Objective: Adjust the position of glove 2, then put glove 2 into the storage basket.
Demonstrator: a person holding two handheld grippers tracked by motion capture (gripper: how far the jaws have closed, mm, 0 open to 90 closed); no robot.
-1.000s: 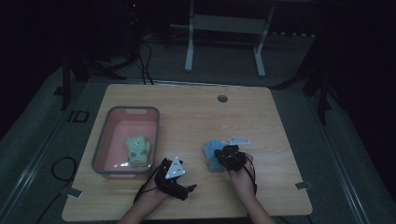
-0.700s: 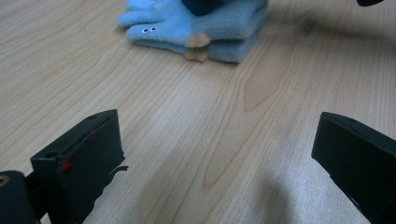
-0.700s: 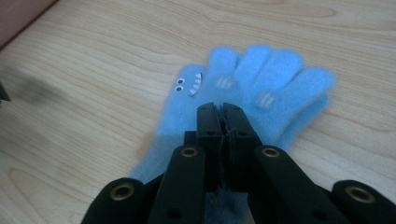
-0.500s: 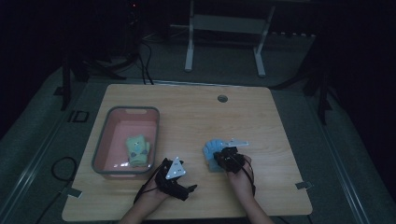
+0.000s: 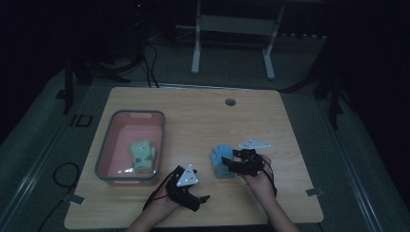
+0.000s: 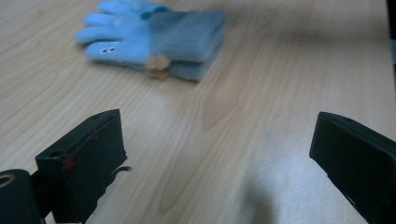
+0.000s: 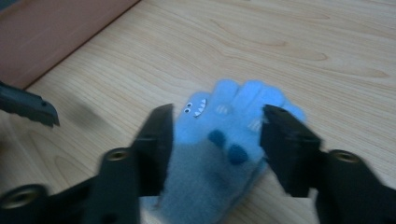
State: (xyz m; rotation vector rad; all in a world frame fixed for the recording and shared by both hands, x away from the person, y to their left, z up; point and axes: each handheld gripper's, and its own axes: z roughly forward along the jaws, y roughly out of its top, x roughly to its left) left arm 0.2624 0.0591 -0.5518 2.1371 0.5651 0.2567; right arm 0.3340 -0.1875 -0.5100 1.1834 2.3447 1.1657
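A light blue knitted glove [image 5: 220, 158] with a cartoon face lies flat on the wooden table [image 5: 193, 116], right of centre. My right gripper [image 5: 231, 163] points left at its cuff. In the right gripper view its jaws have just been opening and now stand open on either side of the blue glove [image 7: 224, 140], which rests between them on the table; the right gripper [image 7: 217, 126] is not pressing it. My left gripper [image 5: 199, 194] rests near the front edge, open and holding nothing. In the left gripper view, the left gripper [image 6: 215, 135] faces the blue glove [image 6: 154, 32] from a short way off.
A pink bin with a grey rim [image 5: 104, 145] stands at the table's left and holds a green glove [image 5: 142, 155]. Its wall [image 7: 46, 28] shows at the top left of the right gripper view. A round cable hole [image 5: 230, 102] sits near the far edge.
My right gripper's jaws have gone from shut on the blue glove to open, letting it go onto the table. The right hand shifted slightly. The left gripper has stayed put.
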